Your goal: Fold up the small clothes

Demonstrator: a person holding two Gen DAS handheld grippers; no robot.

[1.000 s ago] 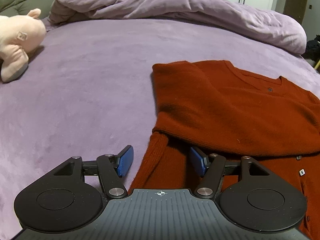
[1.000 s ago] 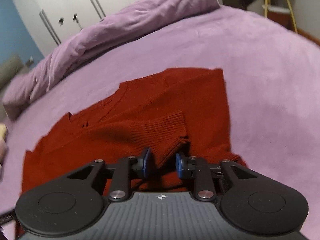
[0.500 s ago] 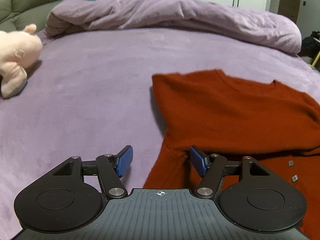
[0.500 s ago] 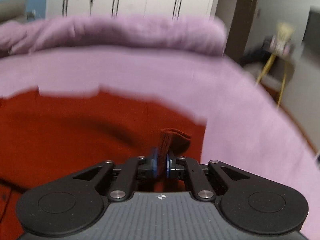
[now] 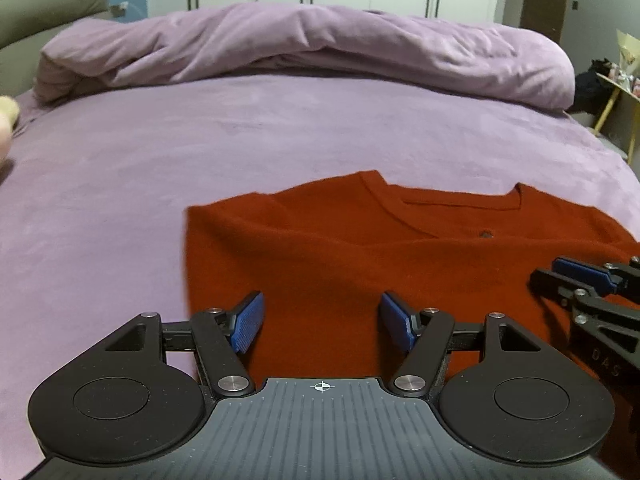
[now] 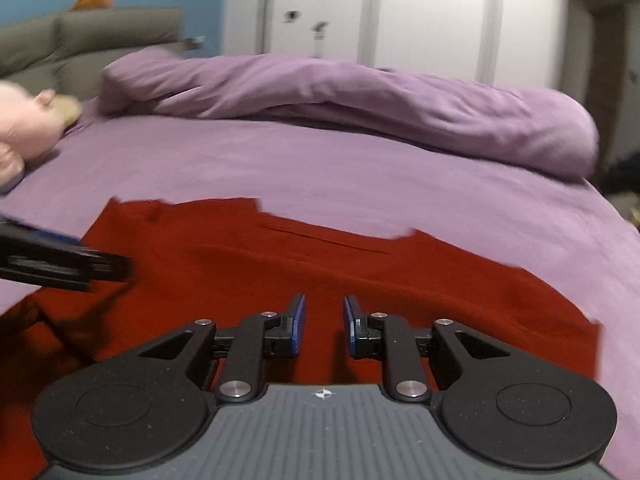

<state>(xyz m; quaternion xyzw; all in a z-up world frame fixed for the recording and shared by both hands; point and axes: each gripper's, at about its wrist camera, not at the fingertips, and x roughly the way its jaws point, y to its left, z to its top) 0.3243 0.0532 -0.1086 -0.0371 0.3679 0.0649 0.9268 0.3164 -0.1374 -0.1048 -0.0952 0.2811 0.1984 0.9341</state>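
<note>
A rust-red knit cardigan lies flat on the purple bed, neckline toward the far side, both sleeves folded in over its body. It also fills the right wrist view. My left gripper is open and empty, low over the cardigan's left part. My right gripper is open with a narrow gap and empty, over the cardigan's right part. The right gripper's fingers show at the right edge of the left wrist view; the left gripper's fingers show at the left of the right wrist view.
The purple bedsheet spreads all around the cardigan. A rolled purple duvet lies across the far side. A pink plush toy sits at the far left. White wardrobe doors stand behind the bed.
My right gripper let go of the sleeve cuff it held and opened; the sleeve now lies on the cardigan. Both grippers moved over the cardigan's near part, facing the neckline.
</note>
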